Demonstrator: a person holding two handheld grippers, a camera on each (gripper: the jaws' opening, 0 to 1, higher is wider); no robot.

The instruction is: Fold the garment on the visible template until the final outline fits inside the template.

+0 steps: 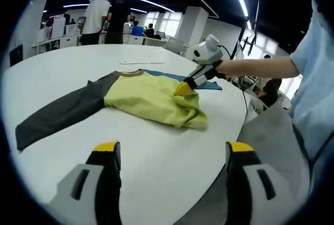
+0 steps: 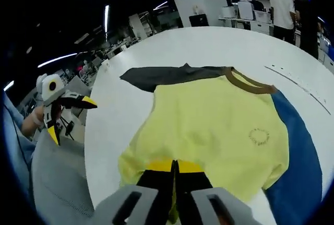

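Open office, round white counter (image 1: 156,146). Yellow garment (image 2: 209,126) with dark grey sleeve (image 1: 57,113) and brown collar lies on the blue template (image 2: 297,167). Right claw (image 2: 176,168): jaws closed, pinching the garment's hem. Left claw (image 1: 172,154): jaws wide apart, empty, above the counter edge.

The left gripper (image 1: 172,154) is showing grey bodies with black jaws ending in yellow tips, each grey part bearing a dark slot. The right gripper (image 2: 176,175) is showing the same black jaws, yellow tips and grey shells, with a white housing and a black cable trailing behind. The person is wearing a light blue short sleeve (image 1: 313,52).
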